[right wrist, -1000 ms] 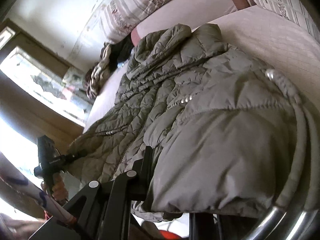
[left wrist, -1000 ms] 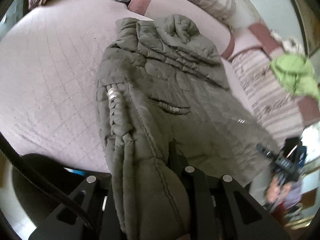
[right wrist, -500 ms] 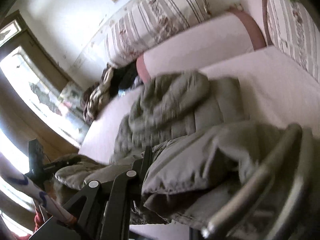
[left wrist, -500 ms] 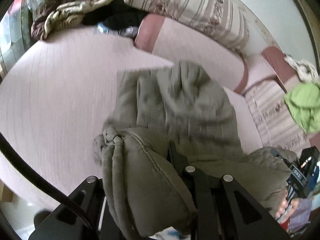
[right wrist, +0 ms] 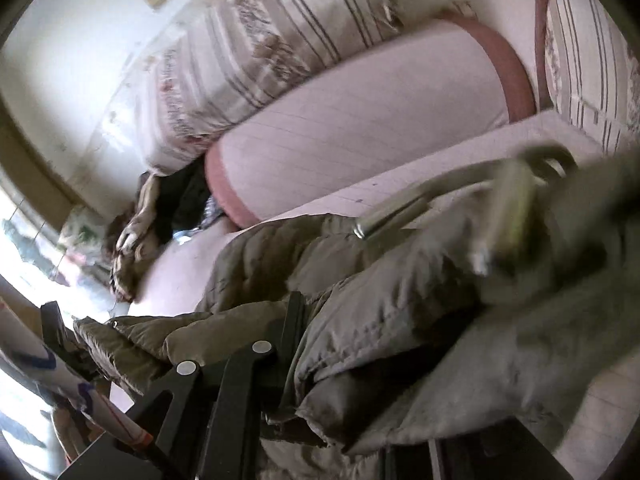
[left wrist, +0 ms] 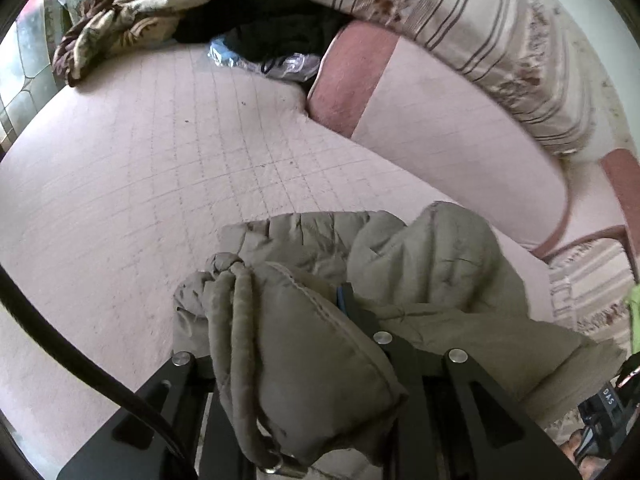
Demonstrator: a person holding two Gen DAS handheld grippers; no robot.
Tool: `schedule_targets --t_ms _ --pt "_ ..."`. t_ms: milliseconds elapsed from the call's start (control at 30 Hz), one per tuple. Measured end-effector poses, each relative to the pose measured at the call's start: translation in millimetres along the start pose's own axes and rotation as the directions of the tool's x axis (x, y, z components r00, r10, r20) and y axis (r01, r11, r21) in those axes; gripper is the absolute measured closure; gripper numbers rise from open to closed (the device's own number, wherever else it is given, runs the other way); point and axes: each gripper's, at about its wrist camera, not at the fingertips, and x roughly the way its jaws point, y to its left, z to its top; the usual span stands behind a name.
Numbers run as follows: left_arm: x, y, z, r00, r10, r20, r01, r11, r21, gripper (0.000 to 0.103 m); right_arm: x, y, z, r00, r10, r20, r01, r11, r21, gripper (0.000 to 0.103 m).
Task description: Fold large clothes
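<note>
Jacket hem pinched in both my tools, left and right, mid-fold over the bed. Next I'd lay it flat toward the collar, then let go.

I count one olive quilted jacket bunched between my two grippers, one pink bolster, two striped cushions, the nearer, one patterned blanket, one dark garment and one green cloth.
</note>
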Motion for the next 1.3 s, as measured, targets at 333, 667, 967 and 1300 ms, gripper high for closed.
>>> schedule_targets --t_ms 333,667,967,1300 --pt "82.5 -11.9 31.9 0.995 0.092 -0.037 -0.093 0.996 -0.003 0.08 85.9 -26.4 29.9 0.993 -0.113 -0.042 0.115 0.993 0.042 0.081" --pt "38.4 14.1 40.1 0.978 -0.206 -0.023 0.201 0.97 -0.135 0.045 66.7 -33.8 43.2 1.0 0.031 0.002 -0.031 0.989 0.143 0.035" --pt "-40.2 -5.2 46.1 0.934 -0.338 0.115 0.349 0.933 -0.091 0.026 6.6 30.0 36.4 0.988 -0.017 0.155 0.041 0.988 -0.149 0.008" --pt "19.5 -129.4 -23.7 0.996 -0.078 0.036 0.062 0.946 0.317 0.026 42.7 22.8 -0.3 0.947 -0.277 0.164 0.318 0.884 -0.343 0.008"
